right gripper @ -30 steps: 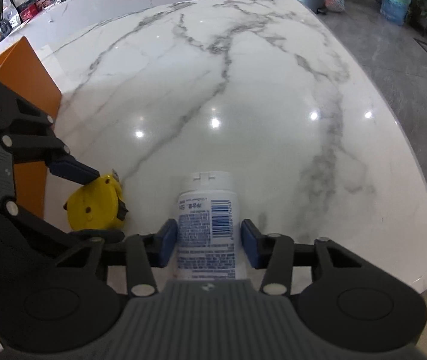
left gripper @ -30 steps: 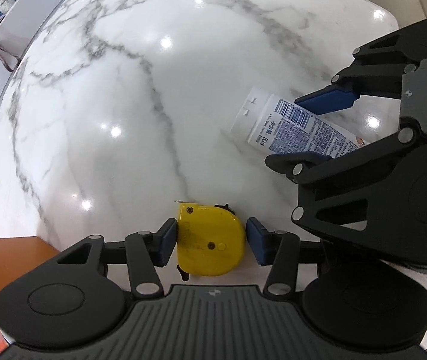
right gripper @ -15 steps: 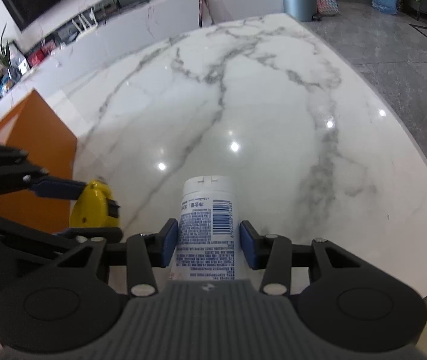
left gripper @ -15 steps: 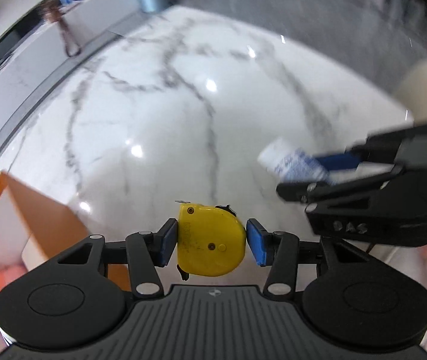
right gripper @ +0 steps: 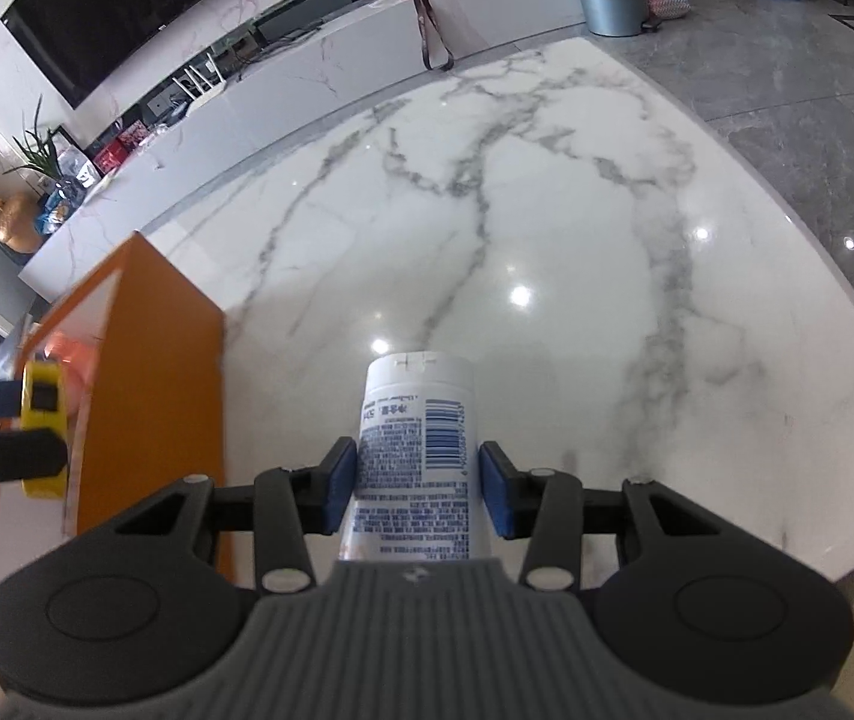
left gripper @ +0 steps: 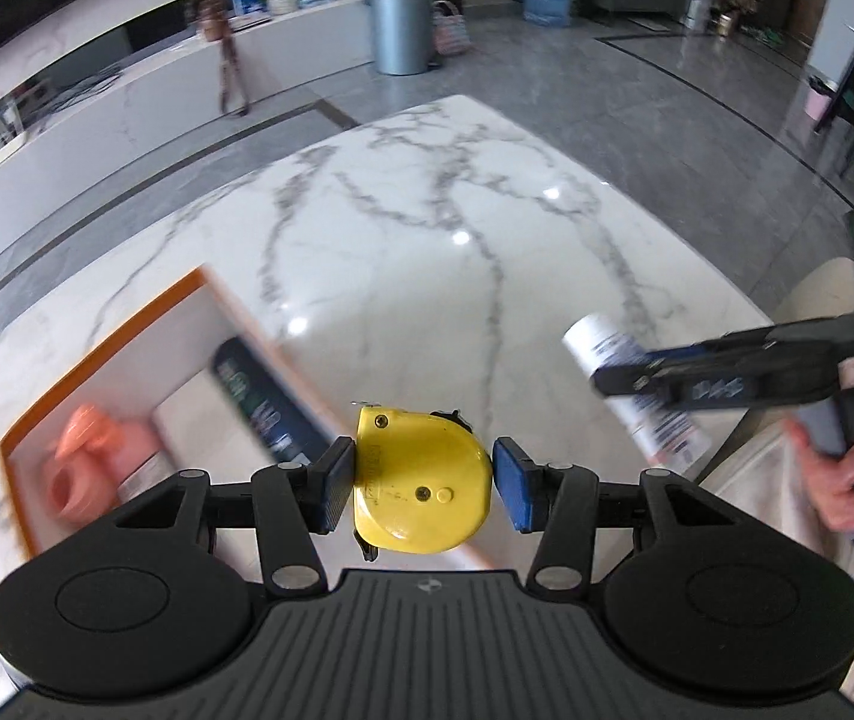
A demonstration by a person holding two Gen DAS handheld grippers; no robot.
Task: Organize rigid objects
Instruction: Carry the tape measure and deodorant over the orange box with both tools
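Left wrist view: the left hand-held gripper (left gripper: 423,483) has its blue pads closed against both flanks of a yellow tape measure (left gripper: 420,480), carried in the air above the marble tabletop (left gripper: 427,252). At about 9 o'clock from it lies an orange box (left gripper: 108,336), open at the top; inside are a pink bottle (left gripper: 96,462) and a dark flat pack (left gripper: 258,402), both blurred. At 3 o'clock the right hand-held gripper (left gripper: 655,372) shows side-on, clamped across a white tube (left gripper: 637,387).

Right wrist view: the tube (right gripper: 417,444) sits between the closed pads, cap pointing to 12 o'clock, barcode up. This view alone gives the box's (right gripper: 150,372) tall orange outer wall at 9 o'clock, with the tape measure (right gripper: 45,426) near its rim; the box's contents barely show here.

Judging by this, both items are mid-carry toward the box. The next move calls for lowering the tape measure into a free spot beside the dark pack, then spreading the pads.
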